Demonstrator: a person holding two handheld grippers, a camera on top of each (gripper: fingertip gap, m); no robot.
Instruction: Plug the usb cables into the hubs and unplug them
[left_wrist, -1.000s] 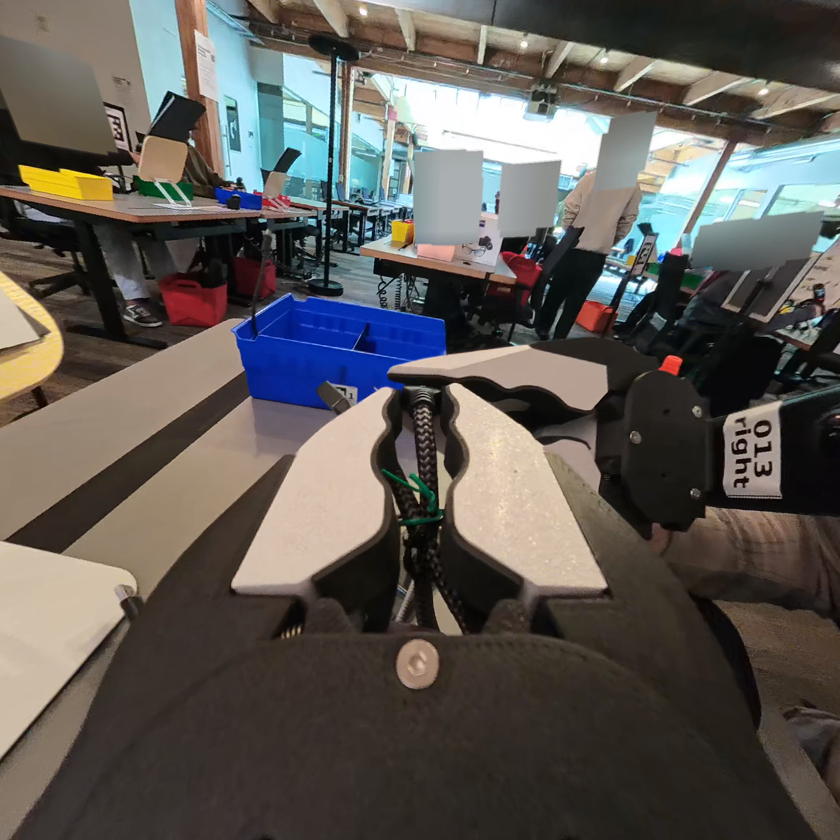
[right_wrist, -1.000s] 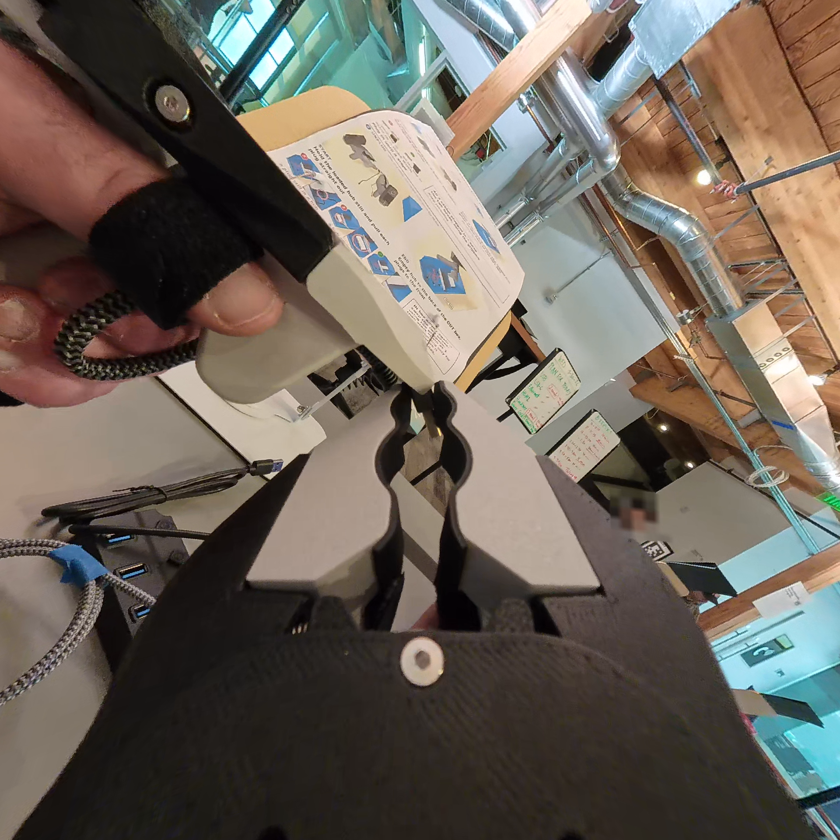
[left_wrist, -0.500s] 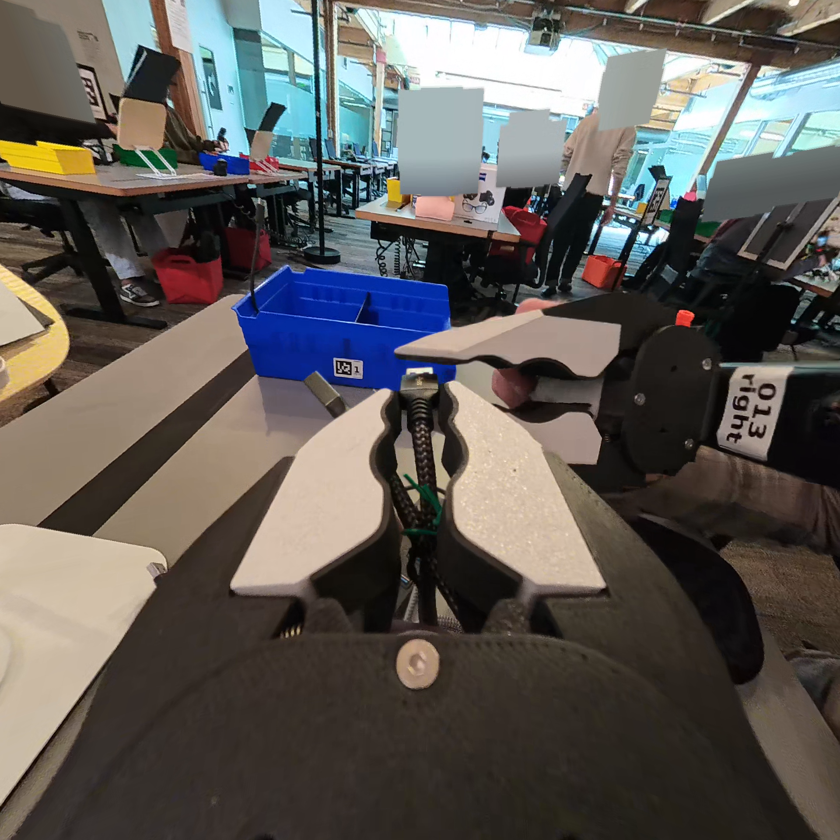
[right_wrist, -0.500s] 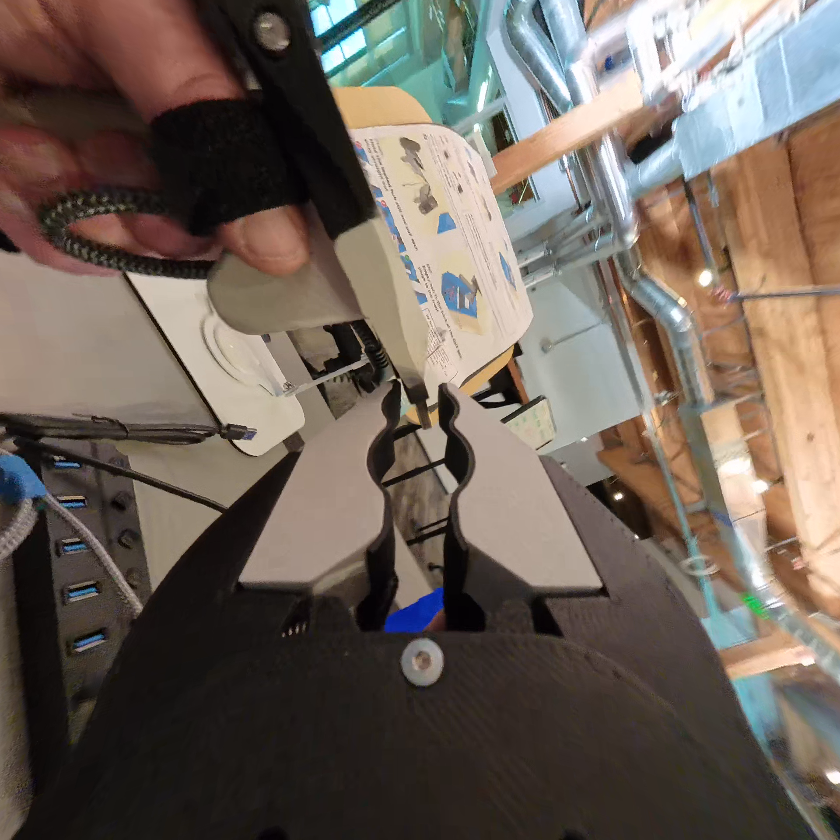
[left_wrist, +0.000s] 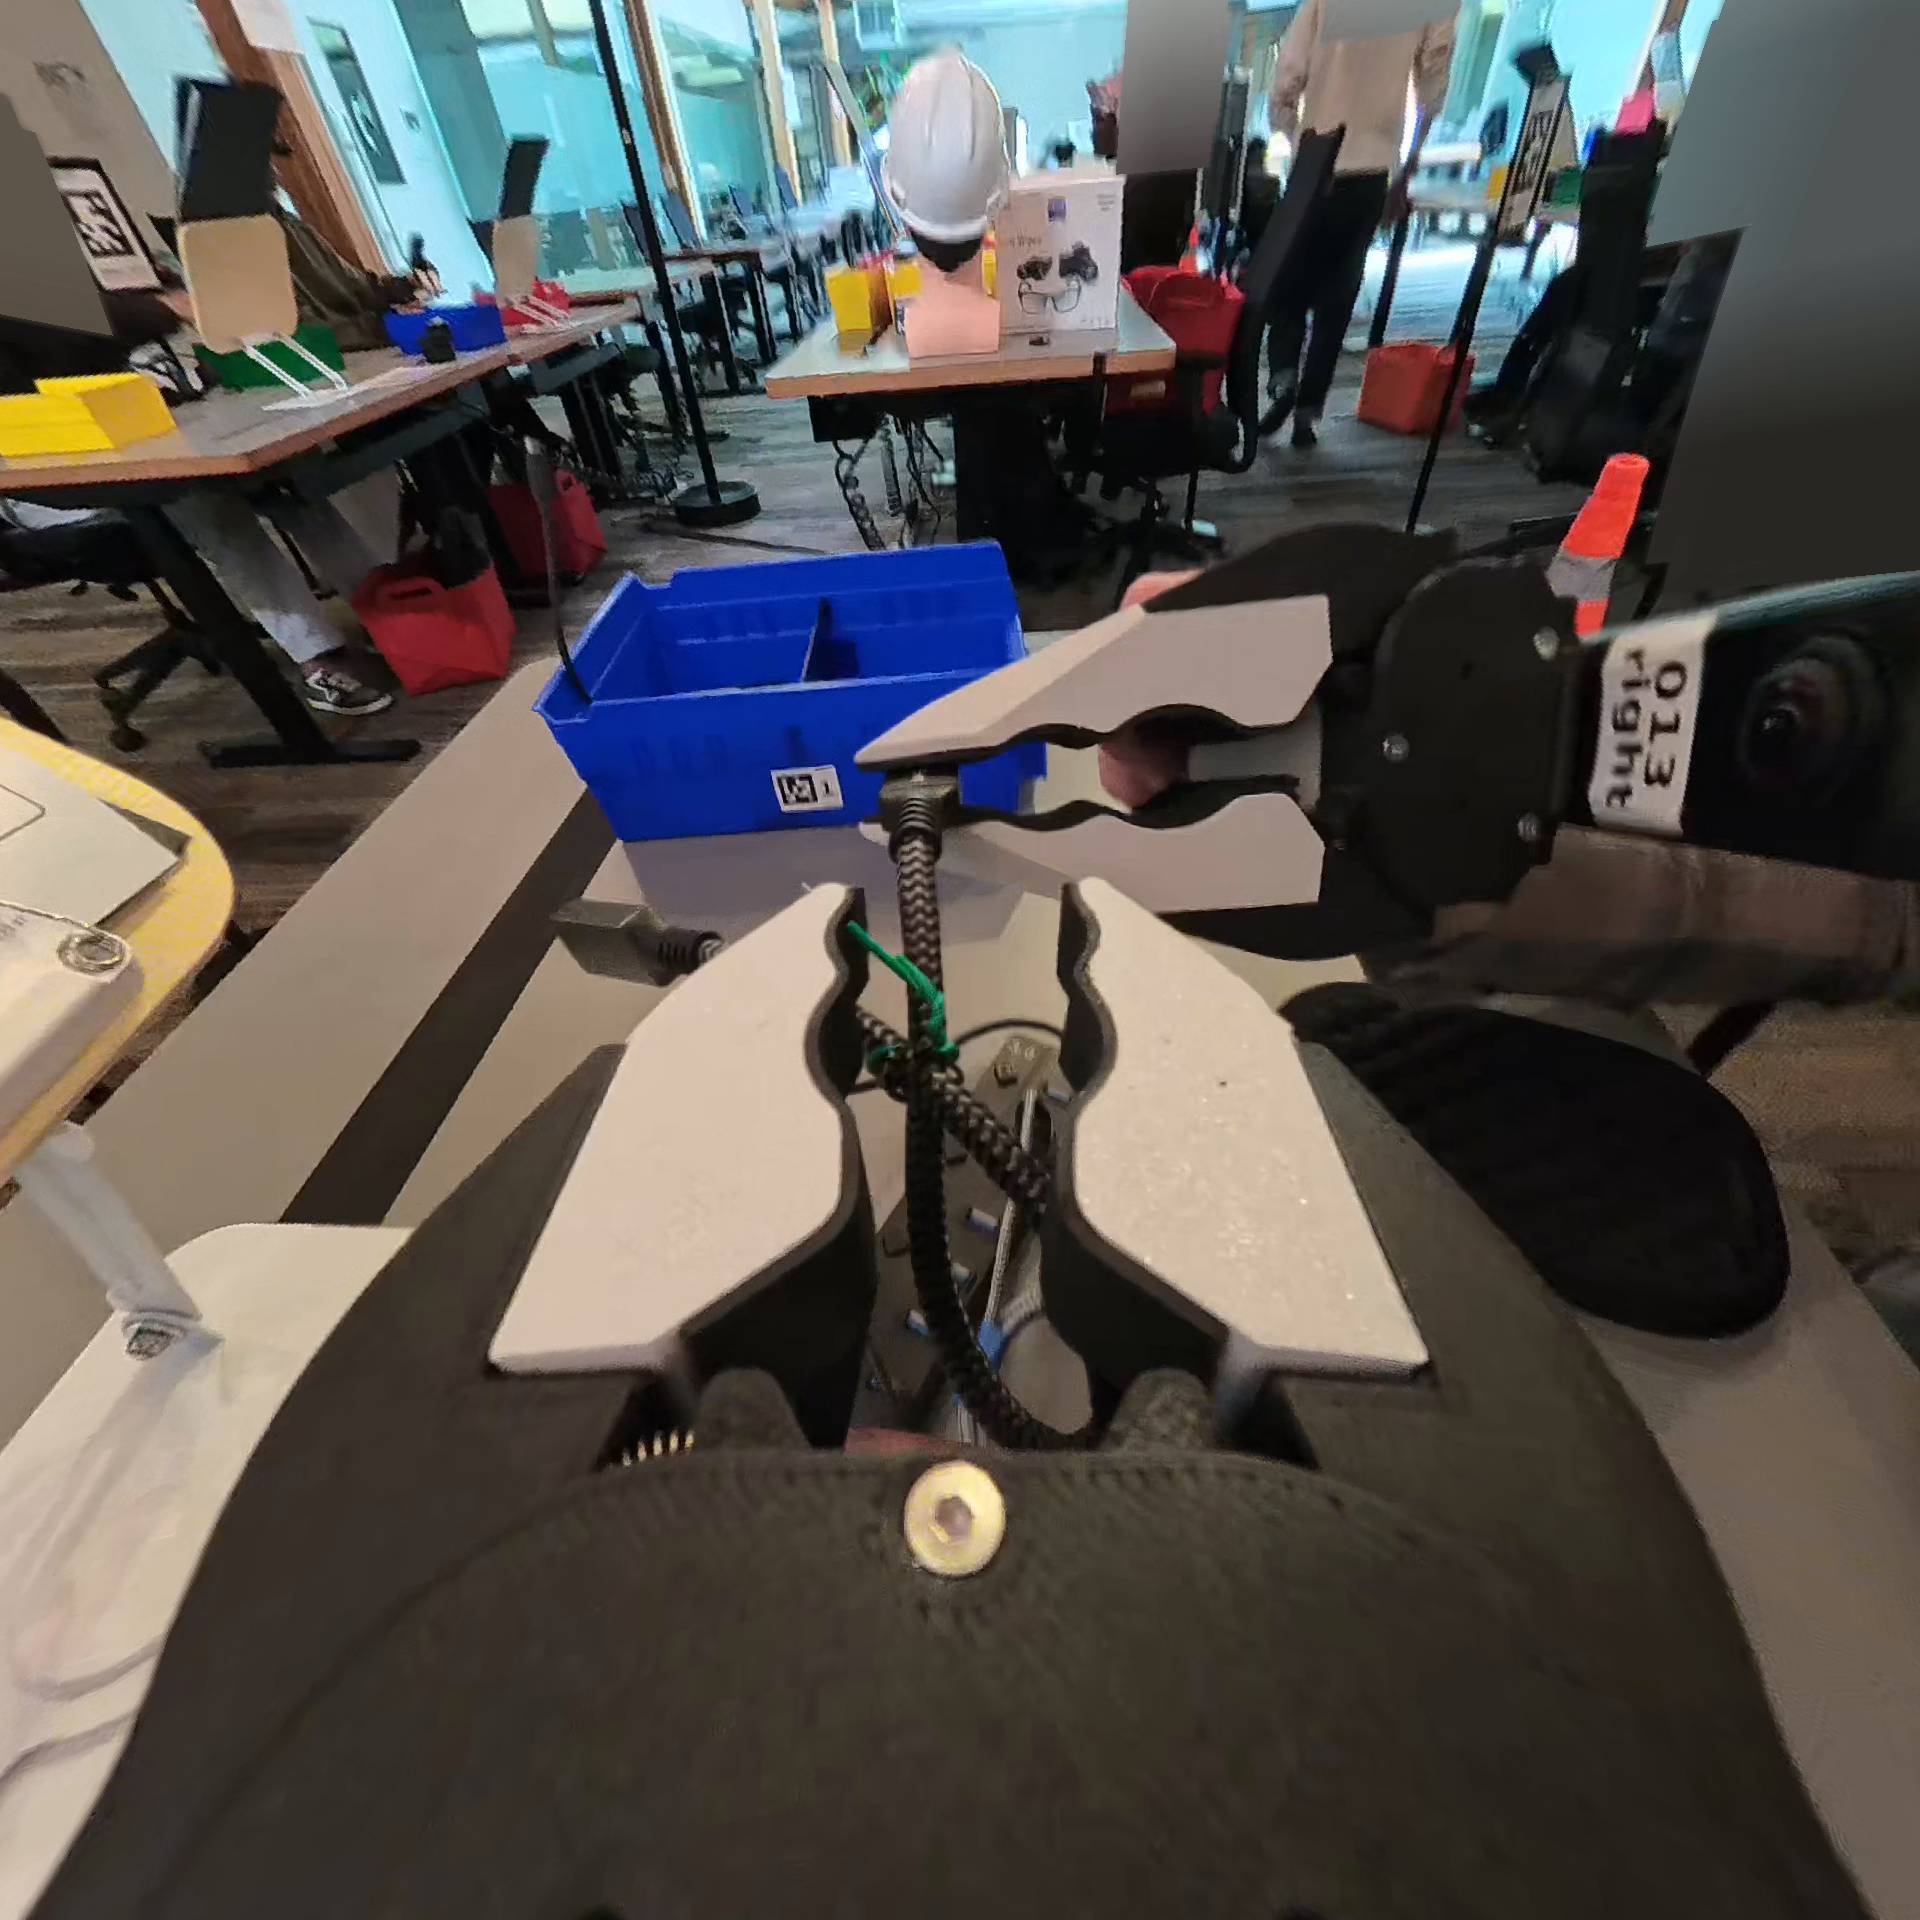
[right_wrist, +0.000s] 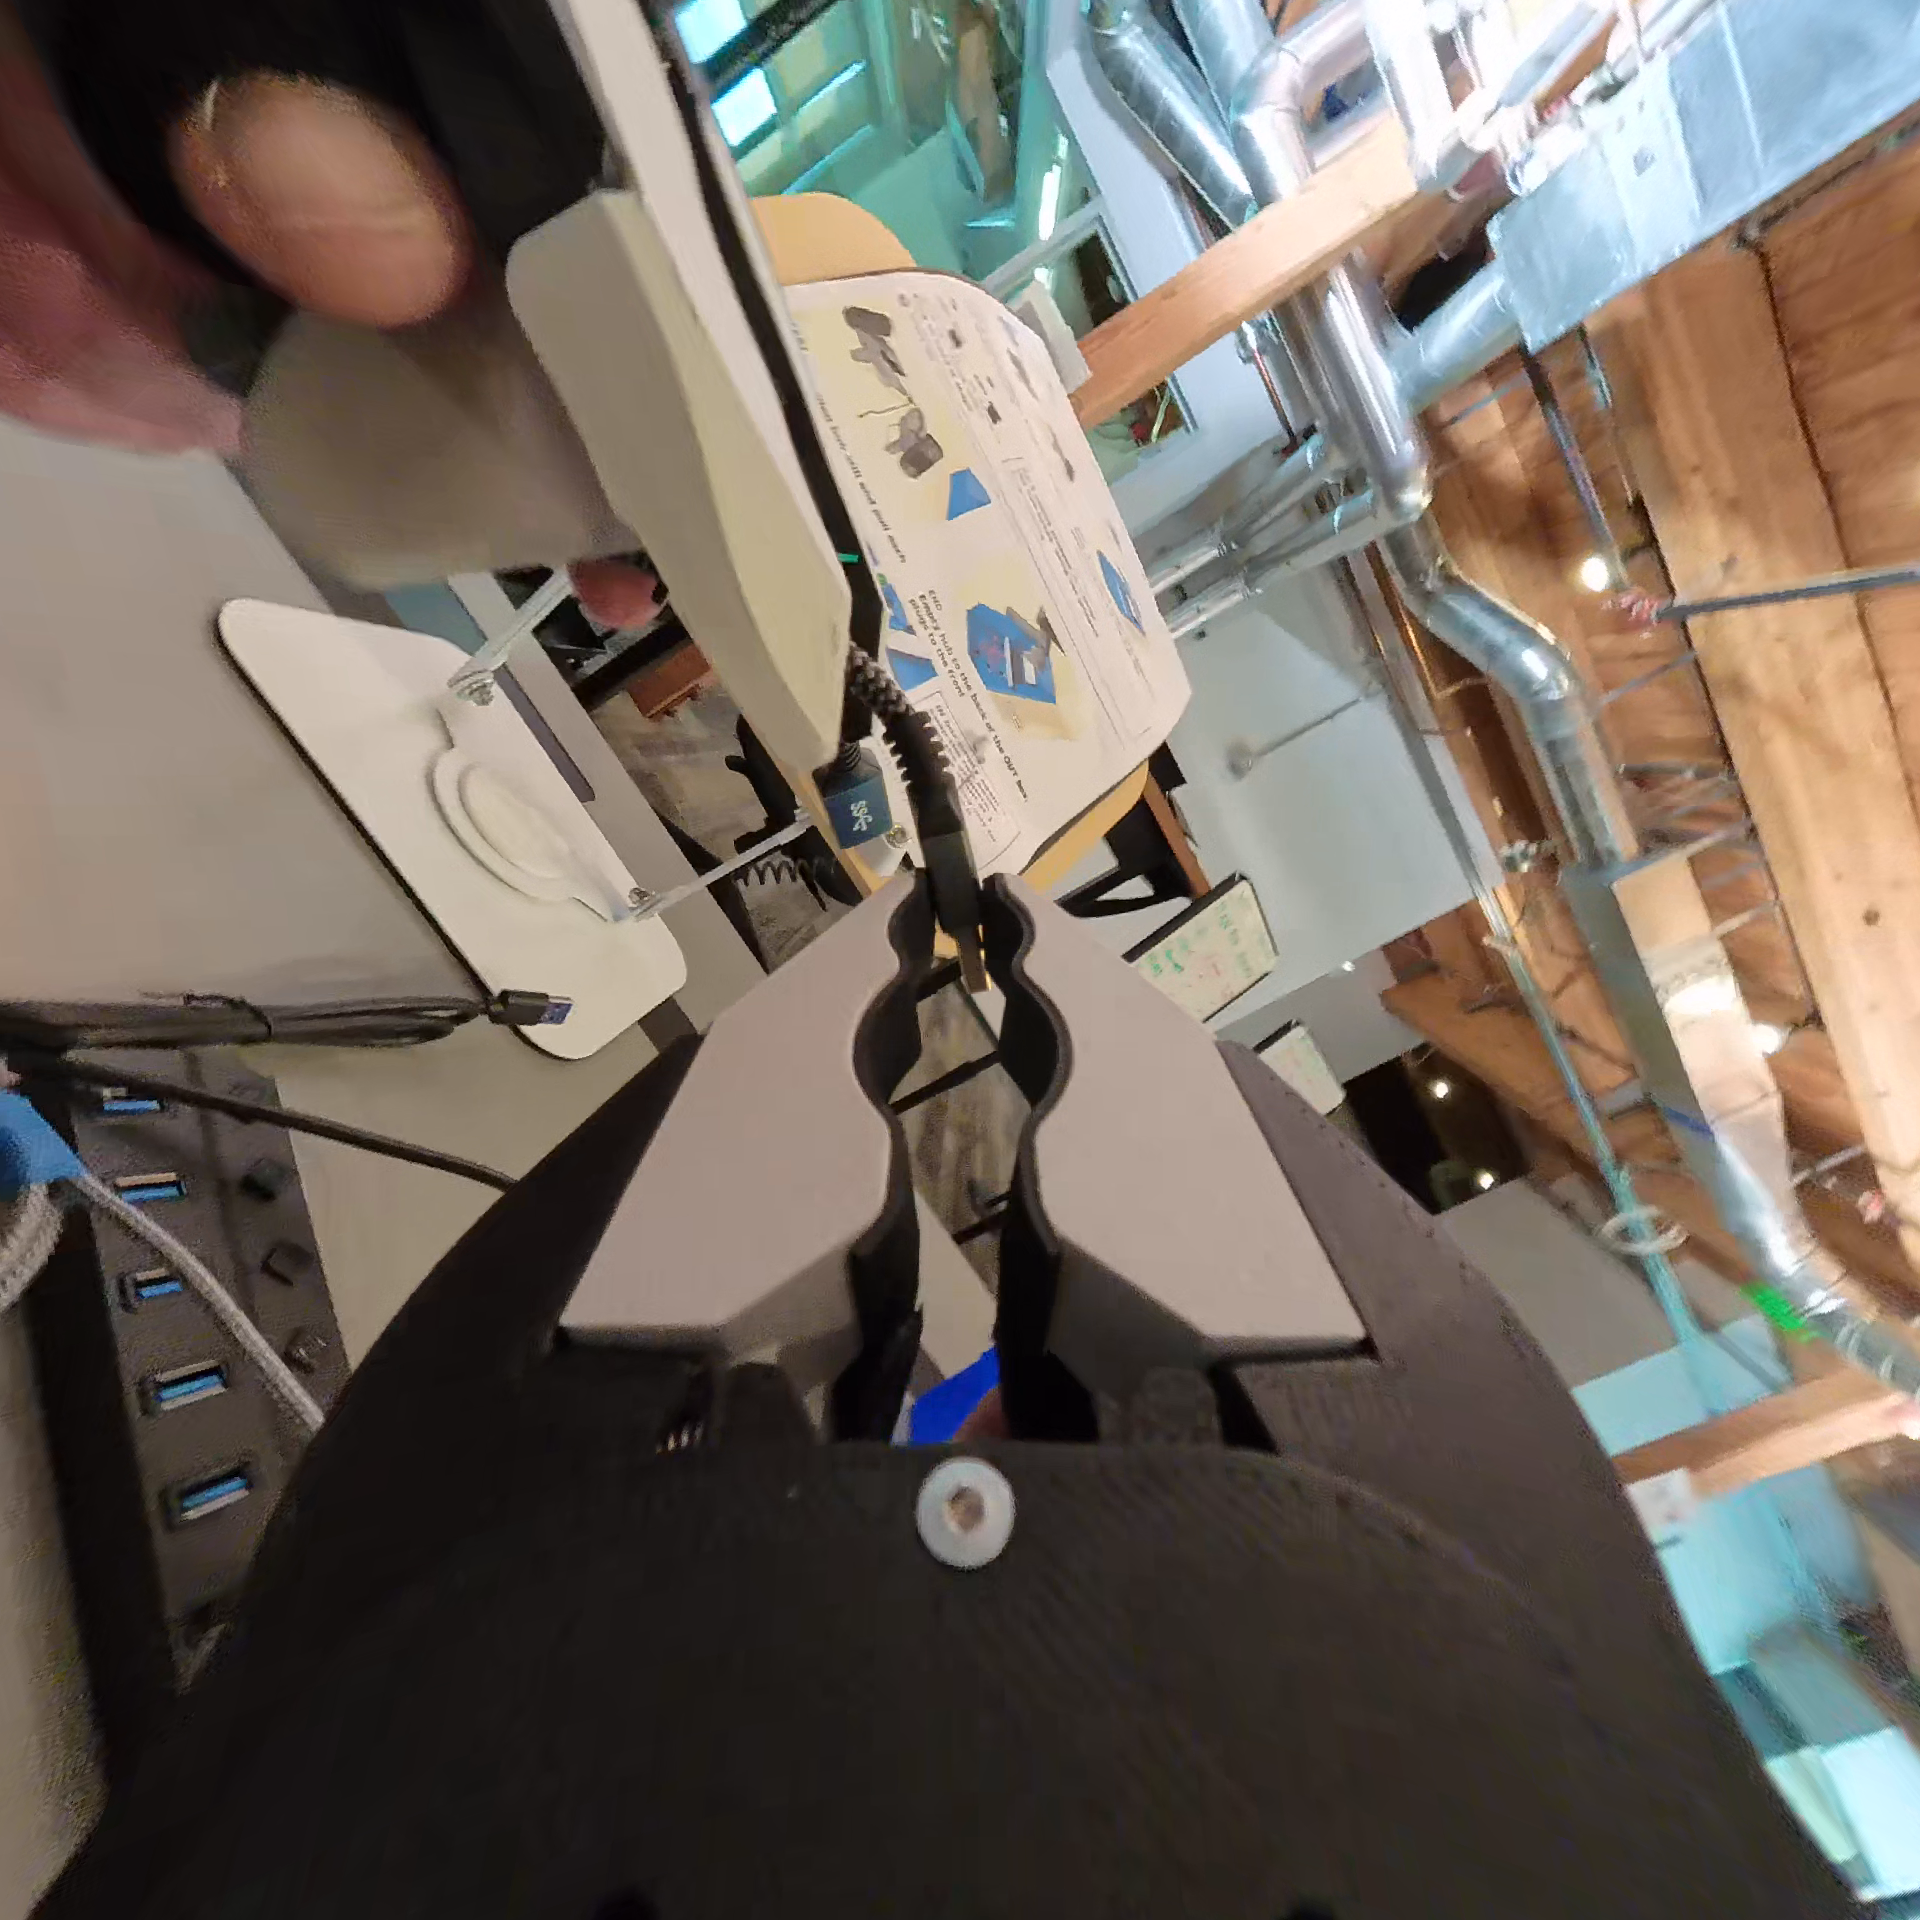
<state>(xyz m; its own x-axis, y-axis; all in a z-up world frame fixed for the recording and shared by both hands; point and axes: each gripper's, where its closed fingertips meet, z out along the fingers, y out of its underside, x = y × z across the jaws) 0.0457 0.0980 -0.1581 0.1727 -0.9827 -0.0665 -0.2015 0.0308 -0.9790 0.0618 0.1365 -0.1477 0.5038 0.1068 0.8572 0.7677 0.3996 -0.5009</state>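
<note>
Your left gripper (left_wrist: 945, 925) stands spread around the black braided USB cable (left_wrist: 920, 1039) (green tie midway), clear table (left_wrist: 436, 997) before the blue bin (left_wrist: 727, 727). Your right gripper (left_wrist: 883, 795) pinches its plug (left_wrist: 916, 798) above the hub (right_wrist: 197, 1382).

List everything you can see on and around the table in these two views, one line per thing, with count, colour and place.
cable: 1, black braided, held above table
tie: 1, green, round cable
hub: 1, black with blue ports, on table
loose cables: 2, one black, one grey braided, by hub
bin: 1, blue, far end of table
table: 1, grey
sheet: 1, printed, on stand beyond table
left gripper: 1, grey fingers, open either side of cable
right gripper: 1, grey fingers, shut on cable plug
</note>
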